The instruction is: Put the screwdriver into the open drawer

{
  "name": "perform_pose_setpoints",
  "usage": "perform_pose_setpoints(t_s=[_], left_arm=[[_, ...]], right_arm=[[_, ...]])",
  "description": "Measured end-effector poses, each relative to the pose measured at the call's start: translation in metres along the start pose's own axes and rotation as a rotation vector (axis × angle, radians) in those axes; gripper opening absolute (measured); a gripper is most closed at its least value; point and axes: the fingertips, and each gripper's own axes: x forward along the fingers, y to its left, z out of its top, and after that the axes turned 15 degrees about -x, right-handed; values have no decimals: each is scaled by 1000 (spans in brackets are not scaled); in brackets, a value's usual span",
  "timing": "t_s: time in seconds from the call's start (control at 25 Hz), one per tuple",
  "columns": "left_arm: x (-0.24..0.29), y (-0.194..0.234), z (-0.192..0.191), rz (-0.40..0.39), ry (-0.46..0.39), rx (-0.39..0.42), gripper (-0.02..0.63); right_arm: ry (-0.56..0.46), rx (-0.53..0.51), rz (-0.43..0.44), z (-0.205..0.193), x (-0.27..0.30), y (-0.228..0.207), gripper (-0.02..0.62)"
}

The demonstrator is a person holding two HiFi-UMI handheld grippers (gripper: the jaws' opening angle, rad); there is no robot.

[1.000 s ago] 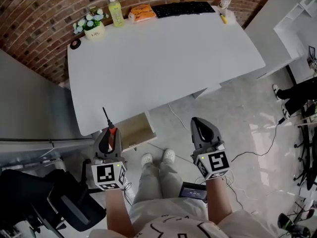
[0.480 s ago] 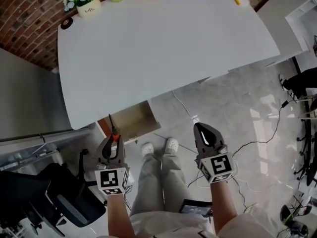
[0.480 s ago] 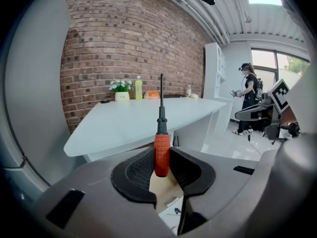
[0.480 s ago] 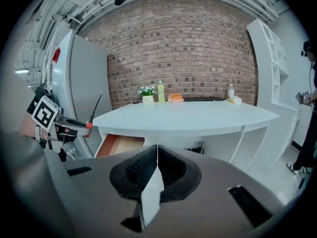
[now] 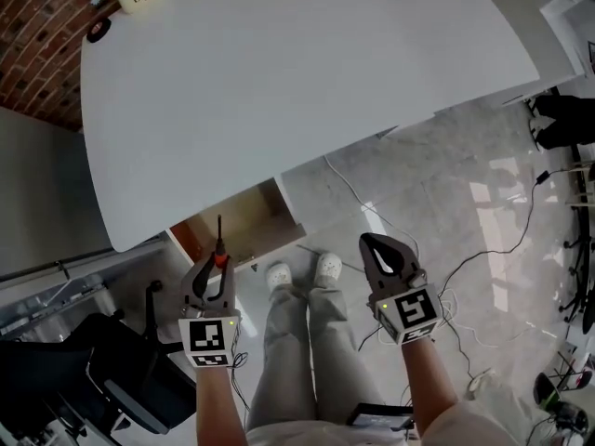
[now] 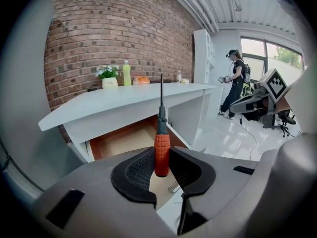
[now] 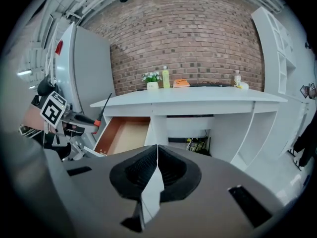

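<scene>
Screwdriver (image 6: 162, 151) held just short of the open drawer (image 5: 244, 223) under the white desk (image 5: 279, 91)

The desk fills the top of the head view; below its near edge the drawer stands pulled out with its wooden bottom showing, ready to take the tool; the left gripper (image 5: 210, 272) sits just in front of it, jaws clamped on the orange handle so the shaft points up and toward the drawer, probably to go in tip first; the right gripper (image 5: 384, 252), jaws pressed together on nothing, hangs apart over the floor, seemingly not needed here.
</scene>
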Motion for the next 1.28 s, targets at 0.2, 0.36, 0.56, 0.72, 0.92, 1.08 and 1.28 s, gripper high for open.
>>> perform_pose_setpoints(t_s=[0.2,0.36,0.56,0.72,0.92,1.08,1.28], left_arm=[[21,9,-15,-35,72,10,97],[32,15,-25,-56,146,3,98],[44,14,-27,-87,198,49,98],[59,14,-32,-112,260,77,98],[79,16,-43,-132,328,141,98],[96,17,-54,-133,373,159,98],[118,20,-71,-147,456,178,98]], right_arm=[[23,24,11,-14,20,8,18],[41,44,3,-18,27,6,18],[57,74,-27,-25,28,-5,18],[70,100,-49,-36,27,-13,18],[89,126,-69,-59,31,-19,18],[100,150,-85,-76,35,-22,18],[108,166,-98,-88,47,-27,18]])
